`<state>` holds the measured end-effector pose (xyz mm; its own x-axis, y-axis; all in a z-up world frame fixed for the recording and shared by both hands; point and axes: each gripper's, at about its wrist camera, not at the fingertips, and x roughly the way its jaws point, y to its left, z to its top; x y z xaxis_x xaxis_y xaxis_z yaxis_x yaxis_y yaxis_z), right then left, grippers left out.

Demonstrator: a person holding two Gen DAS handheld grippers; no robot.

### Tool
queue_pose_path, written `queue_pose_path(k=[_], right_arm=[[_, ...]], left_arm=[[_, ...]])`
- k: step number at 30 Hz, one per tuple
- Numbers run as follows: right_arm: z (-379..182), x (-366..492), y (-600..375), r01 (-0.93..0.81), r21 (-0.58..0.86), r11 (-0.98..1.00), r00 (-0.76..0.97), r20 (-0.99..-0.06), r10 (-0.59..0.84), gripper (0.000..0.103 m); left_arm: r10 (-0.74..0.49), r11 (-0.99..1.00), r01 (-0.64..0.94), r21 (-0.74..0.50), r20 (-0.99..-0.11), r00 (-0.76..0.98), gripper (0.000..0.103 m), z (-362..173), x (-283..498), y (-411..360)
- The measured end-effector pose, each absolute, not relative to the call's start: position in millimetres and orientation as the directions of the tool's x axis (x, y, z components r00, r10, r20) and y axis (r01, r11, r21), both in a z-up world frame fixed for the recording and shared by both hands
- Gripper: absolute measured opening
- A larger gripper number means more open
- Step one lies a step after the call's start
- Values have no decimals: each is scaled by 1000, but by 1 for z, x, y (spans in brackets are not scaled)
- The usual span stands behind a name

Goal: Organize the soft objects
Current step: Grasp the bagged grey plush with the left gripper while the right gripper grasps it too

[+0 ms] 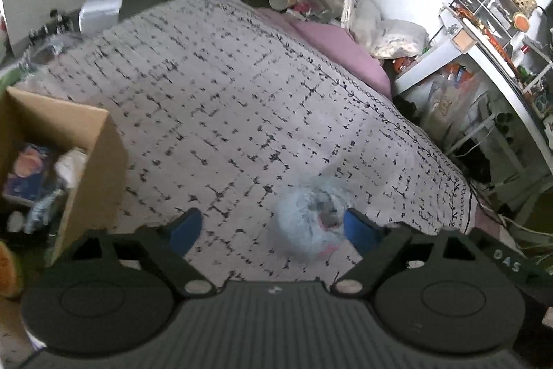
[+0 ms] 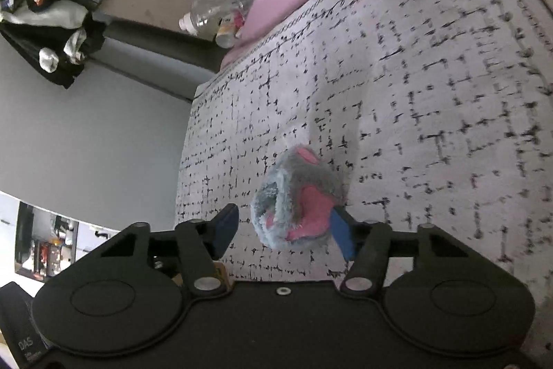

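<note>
One fuzzy grey-pink plush toy (image 2: 297,199), rounded, touches the right gripper (image 2: 283,227)'s part-open fingers.

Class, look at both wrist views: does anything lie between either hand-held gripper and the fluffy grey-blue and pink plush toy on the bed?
Nothing visible does. The plush toy lies on the patterned bedspread, already between the open fingers of the right hand-held gripper and the left hand-held gripper.

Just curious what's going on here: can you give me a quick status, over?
Left gripper open, right gripper open, both around the blue plush toy. Toy on the bedspread. Cardboard box at left. Nothing in the way.
</note>
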<state>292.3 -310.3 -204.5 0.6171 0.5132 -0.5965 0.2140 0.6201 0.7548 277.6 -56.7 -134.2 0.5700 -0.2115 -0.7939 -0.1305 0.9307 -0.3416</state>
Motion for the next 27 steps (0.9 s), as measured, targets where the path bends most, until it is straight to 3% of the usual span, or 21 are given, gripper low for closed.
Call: queue_pose_path(k=[2,4,15,19,27], right_arm=[[-210,299,-306,214,757,618,604,-599,525,56],[-216,305,-304,216,761,611,594,-599,536,53],[-255,329,-308,275,774,570,541,-615,574,43],[-262,335,-304,260,773,578,531,-614,583,42],[-262,342,-303,249,771,586,541,-613,576,42]], left_arm=[[-231,919,-145,-367,-799,555,62,-144,287,-58],[-246,910,-155,-384,-802,545,56,-151,294,-59],[-284,891,-189,-412,-833,475,42,-194,330,-78],[-289,877,-219,-428,-833,471,28,-203,335,-77],[-268,864,-256,-434,-827,495,24,-203,334,-82]])
